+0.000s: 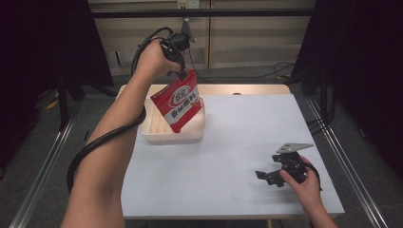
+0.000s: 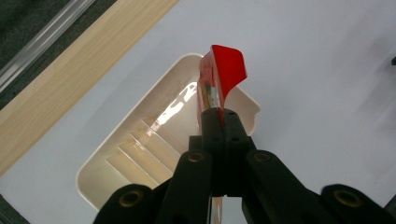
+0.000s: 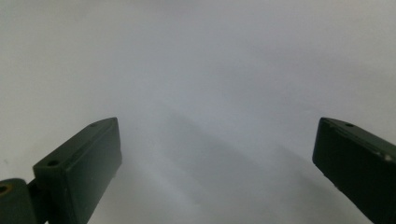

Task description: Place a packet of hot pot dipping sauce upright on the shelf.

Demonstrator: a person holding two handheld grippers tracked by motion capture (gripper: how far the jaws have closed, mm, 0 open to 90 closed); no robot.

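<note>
Two hand-held black grippers work over a table covered in a pale grey-white sheet, with a strip of light wood showing along its far edge. The left gripper is raised over the far left part of the table, pointing down, and its jaws are pressed together on the top edge of a red and white flat plastic packet printed with white characters. The packet hangs tilted from that pinch, its lower corner down inside a cream rectangular plastic tray with a ribbed floor; whether the corner touches the floor I cannot tell. In the left gripper view the jaws of the left gripper meet on the packet, whose red top curls over beyond them, and the tray lies below. A black cable loops around the person's left forearm. Well apart, at the near right of the table, the right gripper sits low by the sheet in the person's right hand, a grey three-cornered plate on top. Its jaws are spread wide over bare sheet, holding nothing.
</note>
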